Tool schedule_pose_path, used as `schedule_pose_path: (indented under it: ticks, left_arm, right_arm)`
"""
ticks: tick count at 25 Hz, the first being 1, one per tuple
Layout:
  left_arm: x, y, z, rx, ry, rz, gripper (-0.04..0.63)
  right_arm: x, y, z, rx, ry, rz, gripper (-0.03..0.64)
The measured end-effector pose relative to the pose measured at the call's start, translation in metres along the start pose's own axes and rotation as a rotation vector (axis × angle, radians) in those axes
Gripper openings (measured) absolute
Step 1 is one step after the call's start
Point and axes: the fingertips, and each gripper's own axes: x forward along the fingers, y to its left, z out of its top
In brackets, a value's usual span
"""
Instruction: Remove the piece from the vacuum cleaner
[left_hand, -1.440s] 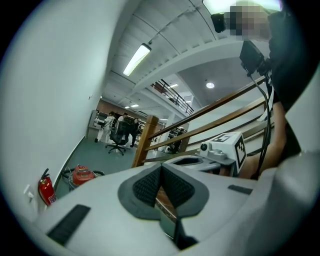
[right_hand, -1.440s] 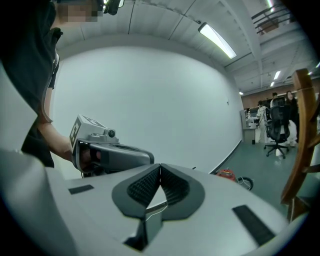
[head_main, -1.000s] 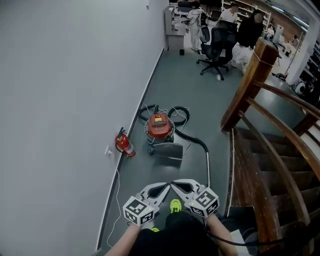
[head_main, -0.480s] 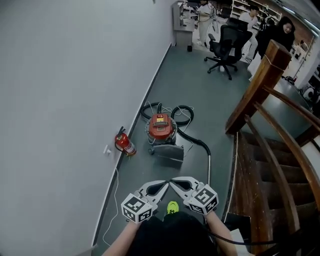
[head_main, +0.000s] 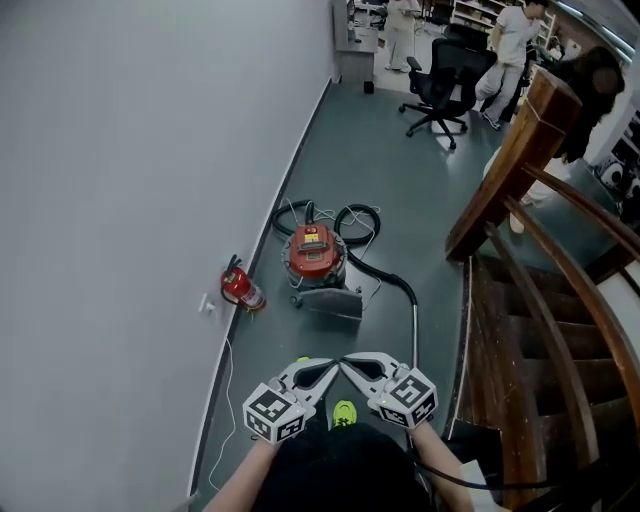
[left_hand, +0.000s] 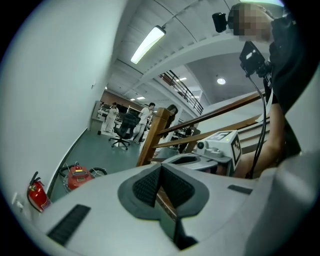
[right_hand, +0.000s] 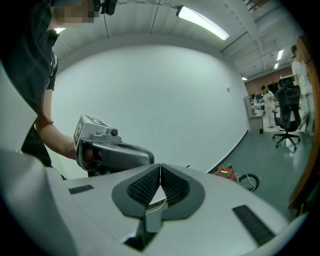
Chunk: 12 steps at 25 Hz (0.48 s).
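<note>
Both tools sit at the bottom centre of the head view, tips nearly meeting. The left gripper (head_main: 332, 367) has its jaws pressed together with nothing between them, and so does the right gripper (head_main: 347, 363). The red canister vacuum cleaner (head_main: 316, 252) stands mid-frame on the grey floor (head_main: 400, 190), well apart from both. A grey wedge-shaped piece (head_main: 335, 302) lies against its near side. A fire extinguisher (head_main: 240, 288) lies to its left by the wall.

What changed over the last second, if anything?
In the background, the dark-clothed person has crossed to the right of the stair post, and a person in white has come beside the office chair. Left gripper and right gripper stay shut, empty; vacuum cleaner untouched.
</note>
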Motion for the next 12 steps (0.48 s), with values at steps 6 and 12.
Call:
schedule_pose_path:
  ticks: [6, 12]
  left_arm:
    - [0.015, 0.021, 0.007, 0.033, 0.028, -0.031, 0.008]
    - [0.024, 0.051, 0.024, 0.047, 0.034, -0.043, 0.008]
  right_arm:
    - [0.013, -0.023, 0.006, 0.0, 0.017, -0.036, 0.015]
    - [0.035, -0.046, 0.023, 0.003, 0.035, -0.056, 0.015]
